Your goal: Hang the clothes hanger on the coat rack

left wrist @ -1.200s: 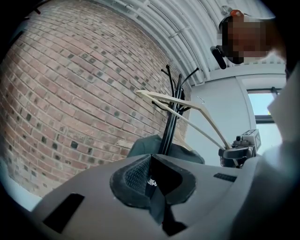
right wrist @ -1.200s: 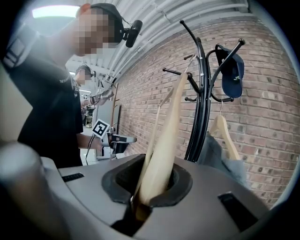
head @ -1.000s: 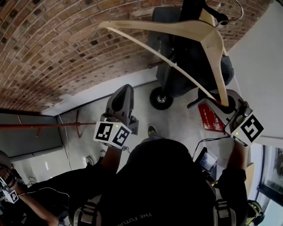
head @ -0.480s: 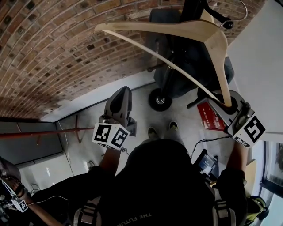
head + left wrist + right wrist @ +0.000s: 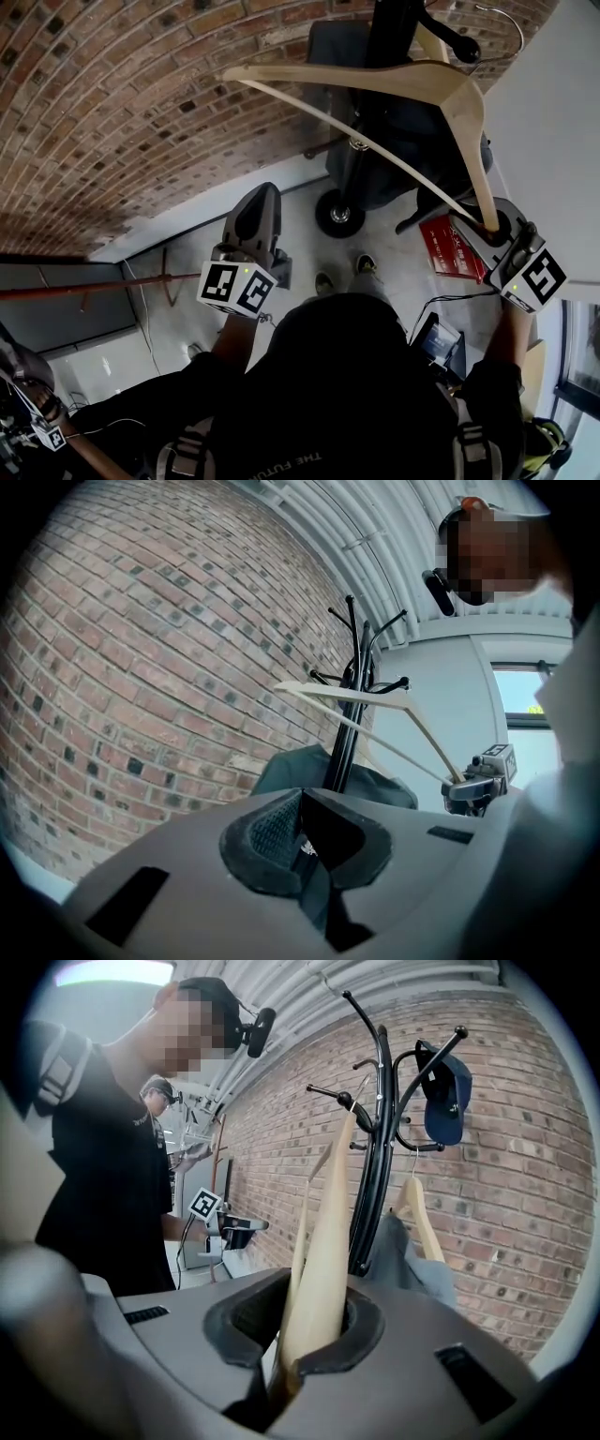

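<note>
Right gripper (image 5: 493, 223) is clamping the lower tip of one arm of the wooden clothes hanger (image 5: 375, 77). In the right gripper view the pale wood is sitting squeezed between both pads. The gripper is tilting slightly downward, and the hanger is sticking up and away from it toward the coat rack (image 5: 386, 37).

The hanger is riding in the air, its crossbar and both arms crossing in front of the rack's black pole. Its wire hook (image 5: 503, 21) is showing up by the rack's top pegs. I can't tell whether it is sitting over a peg or just beside one.

Left gripper (image 5: 262, 197) is hanging level at the person's left, well apart from the hanger. Its fingers are resting together with nothing between them.

The rack is already carrying other things: a blue cap (image 5: 442, 1091) on an upper peg, and a second wooden hanger (image 5: 418, 1208) with a grey garment (image 5: 412, 1265) lower down. A brick wall (image 5: 112, 112) is standing behind the rack. A black caster wheel (image 5: 339, 212) is showing on the floor by its foot.
</note>
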{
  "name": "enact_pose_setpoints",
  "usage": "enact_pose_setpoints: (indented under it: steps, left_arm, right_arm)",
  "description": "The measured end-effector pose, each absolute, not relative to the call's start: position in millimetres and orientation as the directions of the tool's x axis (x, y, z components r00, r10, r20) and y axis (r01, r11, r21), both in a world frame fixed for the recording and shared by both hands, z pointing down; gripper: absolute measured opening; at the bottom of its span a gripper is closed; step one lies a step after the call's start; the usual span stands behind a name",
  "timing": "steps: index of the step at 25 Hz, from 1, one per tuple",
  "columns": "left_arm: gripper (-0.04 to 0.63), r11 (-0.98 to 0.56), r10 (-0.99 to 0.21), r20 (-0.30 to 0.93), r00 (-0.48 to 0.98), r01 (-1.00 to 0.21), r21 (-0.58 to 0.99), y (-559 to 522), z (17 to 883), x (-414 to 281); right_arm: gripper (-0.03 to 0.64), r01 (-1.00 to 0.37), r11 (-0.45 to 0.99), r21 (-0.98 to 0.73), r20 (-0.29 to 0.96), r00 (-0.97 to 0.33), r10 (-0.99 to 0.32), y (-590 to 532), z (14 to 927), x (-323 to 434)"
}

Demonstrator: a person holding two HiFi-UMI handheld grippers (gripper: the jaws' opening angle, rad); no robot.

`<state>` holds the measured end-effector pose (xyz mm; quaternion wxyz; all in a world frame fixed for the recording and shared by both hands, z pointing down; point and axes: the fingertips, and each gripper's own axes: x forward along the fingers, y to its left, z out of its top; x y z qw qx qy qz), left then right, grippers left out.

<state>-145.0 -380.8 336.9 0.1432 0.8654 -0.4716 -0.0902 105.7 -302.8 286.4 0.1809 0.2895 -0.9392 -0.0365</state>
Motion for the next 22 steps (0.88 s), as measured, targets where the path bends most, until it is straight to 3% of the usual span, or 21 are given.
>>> enact_pose_setpoints:
  steps: [22]
  left_arm:
    - [0.021, -0.479, -0.866, -0.032, 0.499, -0.808, 0.343, -379, 337, -155]
  right_arm:
    - [0.044, -0.512, 0.825, 0.239, 0.489, -0.671, -0.557, -351, 308, 109]
